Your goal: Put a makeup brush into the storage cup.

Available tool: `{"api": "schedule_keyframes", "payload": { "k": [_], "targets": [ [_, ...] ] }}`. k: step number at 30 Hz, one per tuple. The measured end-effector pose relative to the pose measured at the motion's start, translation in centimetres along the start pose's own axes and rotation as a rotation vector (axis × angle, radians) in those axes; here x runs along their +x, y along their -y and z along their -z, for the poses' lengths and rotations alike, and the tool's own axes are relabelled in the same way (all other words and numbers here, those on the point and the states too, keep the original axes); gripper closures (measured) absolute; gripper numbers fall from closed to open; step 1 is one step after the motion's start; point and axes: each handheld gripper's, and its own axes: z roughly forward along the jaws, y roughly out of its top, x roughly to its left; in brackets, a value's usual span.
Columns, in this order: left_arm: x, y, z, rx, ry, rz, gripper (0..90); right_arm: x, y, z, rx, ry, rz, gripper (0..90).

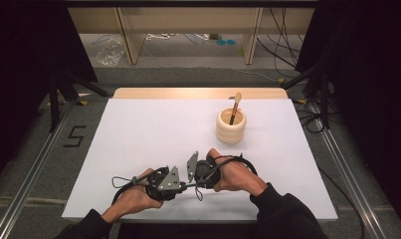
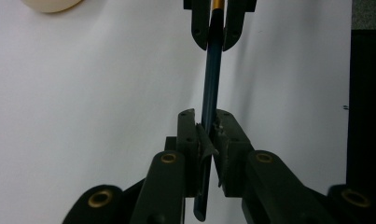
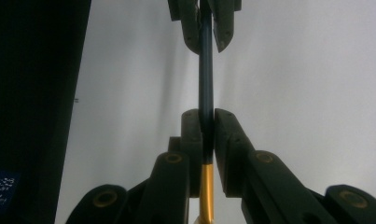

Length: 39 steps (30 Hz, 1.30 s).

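A thin brush with a dark blue handle (image 2: 211,79) and a gold ferrule (image 3: 205,186) is held between the two grippers, which face each other tip to tip. My left gripper (image 2: 205,122) is shut on the handle's blue end. My right gripper (image 3: 205,119) is shut on the handle just ahead of the gold ferrule. Each gripper view shows the other gripper's jaws at the top, clamped on the same brush (image 3: 205,70). In the high view both hands sit near the table's front edge, left gripper (image 1: 175,186) beside right gripper (image 1: 198,178).
A cream ribbed cup (image 1: 231,126) stands on the white table (image 1: 138,134) right of centre, with another brush (image 1: 235,107) standing in it. Metal rails run along both sides of the table, and dark curtains flank it.
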Motion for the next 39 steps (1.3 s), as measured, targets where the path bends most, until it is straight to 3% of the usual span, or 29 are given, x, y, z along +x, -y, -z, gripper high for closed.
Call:
{"api": "schedule_keyframes", "payload": {
  "k": [3, 4, 8, 13, 19, 23, 25, 26, 33, 35, 38, 39],
  "targets": [
    [0.0, 0.0, 0.1, -0.002, 0.008, -0.017, 83.1, 0.0, 0.1, 0.0, -0.004, 0.0, -0.002, 83.2],
    [-0.1, 0.0, 0.1, -0.008, 0.009, -0.02, 83.7, 0.2, 0.1, 0.2, 0.01, -0.01, -0.046, 83.0],
    [-0.2, 0.0, 0.3, -0.018, 0.019, -0.039, 84.6, -0.1, 0.5, 0.1, -0.042, -0.016, -0.005, 82.8],
    [0.0, 0.1, 0.5, -0.015, 0.024, -0.04, 84.8, -0.2, 0.8, 0.1, -0.035, -0.02, 0.002, 81.2],
    [0.1, 0.2, 0.8, -0.048, 0.034, -0.014, 84.8, -0.4, 2.0, -0.1, -0.024, -0.01, -0.001, 80.0],
    [0.0, 0.2, 0.7, -0.044, 0.041, -0.014, 84.7, -0.4, 2.1, -0.1, -0.021, -0.012, 0.03, 83.6],
    [0.1, 0.2, 0.7, -0.046, 0.033, -0.013, 84.3, -0.2, 2.0, 0.0, -0.019, -0.015, 0.022, 84.5],
    [0.1, 0.2, 0.7, -0.042, 0.031, -0.012, 83.9, 0.1, 1.9, 0.3, 0.009, -0.021, -0.007, 84.7],
    [0.0, 0.0, 0.5, -0.021, 0.018, -0.025, 83.1, 0.2, 1.7, 0.4, 0.012, -0.017, -0.004, 84.9],
    [-0.2, -0.1, 0.4, -0.02, 0.015, -0.031, 82.7, -0.1, 1.6, 0.1, -0.02, -0.012, 0.047, 84.9],
    [-0.3, -0.3, 0.4, -0.009, 0.012, -0.044, 82.2, 0.0, 1.3, 0.1, -0.014, -0.02, 0.033, 84.9],
    [-0.4, -0.4, 0.3, -0.004, 0.009, -0.051, 82.1, 0.2, 1.2, 0.2, 0.008, -0.03, 0.003, 84.9]
  ]
}}
